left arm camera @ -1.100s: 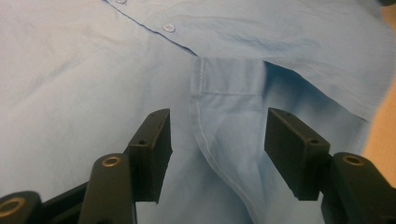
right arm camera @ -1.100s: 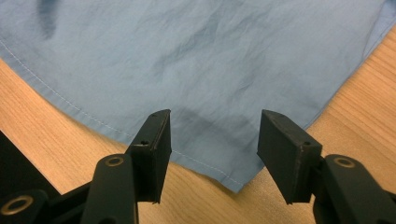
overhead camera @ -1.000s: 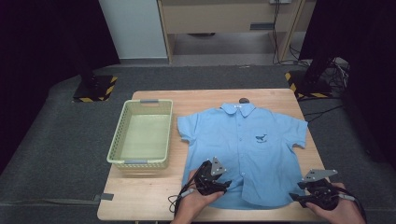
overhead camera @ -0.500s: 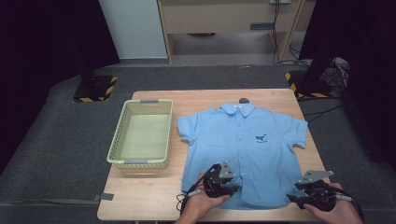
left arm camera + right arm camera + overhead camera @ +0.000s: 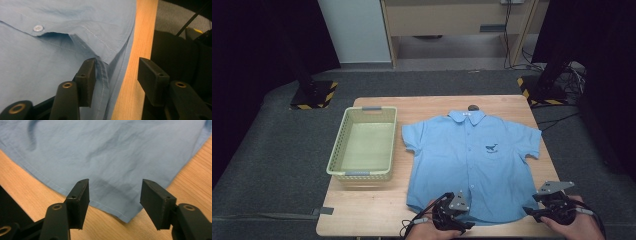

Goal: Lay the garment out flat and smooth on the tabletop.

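On the table (image 5: pixel 362 210) a blue shirt (image 5: pixel 472 160) lies flat, face up, collar far and hem near, with a green basket (image 5: pixel 362 147) just left of it, apart. Both tools sit at the near hem: the left tool (image 5: pixel 451 216) near the middle of the hem, where the button placket ends, and the right tool (image 5: pixel 552 206) by the near right corner. In the left gripper view the left tool (image 5: pixel 116 75) stands wide open, one jaw over the cloth, the other beyond the table's near edge, gripping nothing. In the right gripper view the right tool (image 5: pixel 113 195) also gapes wide, its jaws straddling the hem corner, holding nothing.

Judging from this, the risk lies in the grab. The left tool sits so near the table edge that closing may pinch only the top layer at the placket, or slip off the hem. The right tool might catch too little of the corner, so the cloth could pull free when lifted and leave the shirt crooked.
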